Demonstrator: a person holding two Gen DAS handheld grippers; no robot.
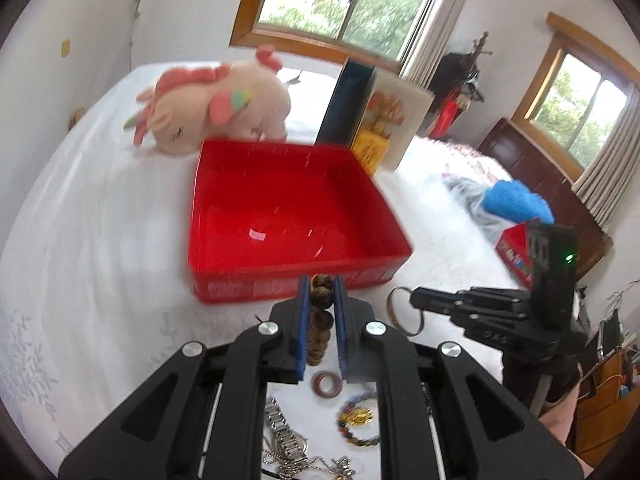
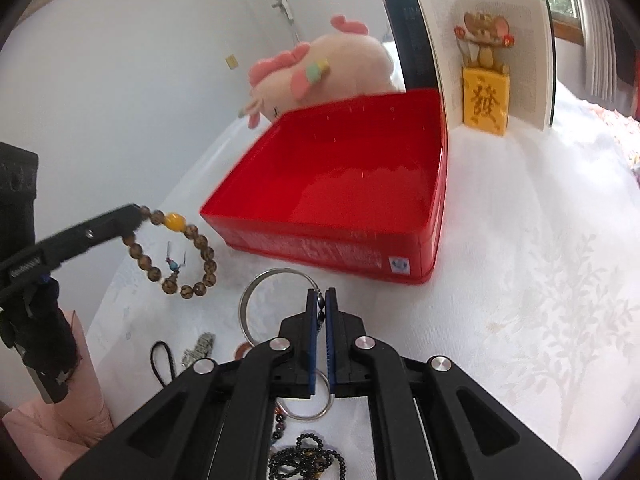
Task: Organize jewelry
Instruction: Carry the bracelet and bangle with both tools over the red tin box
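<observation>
I see a shiny red square box [image 2: 352, 184] with low walls sitting on the bed, and nothing is inside it. The bed has a white cloth [image 2: 540, 300] with pale tree shapes on it. The room has white walls and windows [image 1: 352, 0] with wood frames. My left gripper [image 1: 321, 292] is pinched tight on a brown bead bracelet [image 2: 176, 256] with one big yellow bead, and the bracelet hangs in the air just in front of the red box. My right gripper [image 2: 321, 300] is squeezed shut on a thin silver ring bangle [image 2: 256, 300], held up near the box's front wall. Under my grippers more jewelry lies on the cloth: a silver metal watch band [image 1: 280, 428], a small brown ring [image 1: 327, 385], a bracelet of many colours [image 1: 358, 424] and a black bead string [image 2: 308, 456]. Behind the box lies a soft pink toy animal [image 1: 216, 100]. An open book [image 2: 492, 52] stands beside it with a little gold mouse figure [image 2: 485, 80] in front.
</observation>
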